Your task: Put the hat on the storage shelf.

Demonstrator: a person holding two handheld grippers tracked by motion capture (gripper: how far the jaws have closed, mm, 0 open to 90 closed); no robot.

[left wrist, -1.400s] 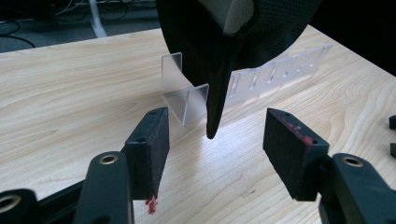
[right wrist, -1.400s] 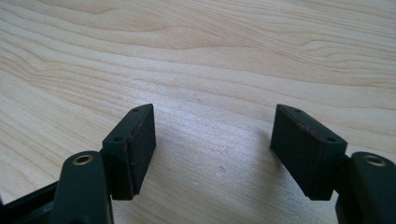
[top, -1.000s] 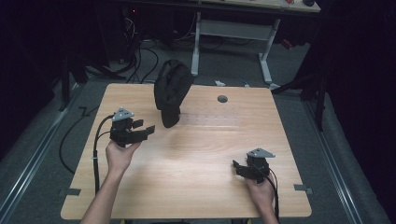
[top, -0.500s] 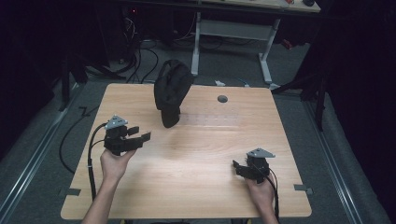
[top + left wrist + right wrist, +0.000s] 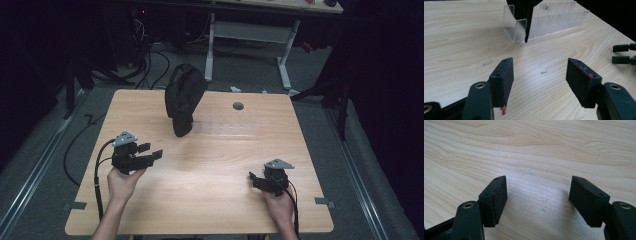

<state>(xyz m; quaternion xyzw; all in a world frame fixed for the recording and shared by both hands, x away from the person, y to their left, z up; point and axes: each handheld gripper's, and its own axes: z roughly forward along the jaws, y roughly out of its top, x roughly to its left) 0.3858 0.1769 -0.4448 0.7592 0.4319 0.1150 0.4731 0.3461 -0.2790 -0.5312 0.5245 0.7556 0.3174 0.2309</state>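
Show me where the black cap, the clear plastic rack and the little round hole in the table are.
black cap (image 5: 184, 97): high view, on its crown.
clear plastic rack (image 5: 549, 21): left gripper view, on its slotted front wall.
round hole (image 5: 238, 106): high view, on its dark centre near the table's far edge.

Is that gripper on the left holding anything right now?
No. In the left gripper view, the left gripper stands wide open over bare wooden table, with nothing between its jaws.
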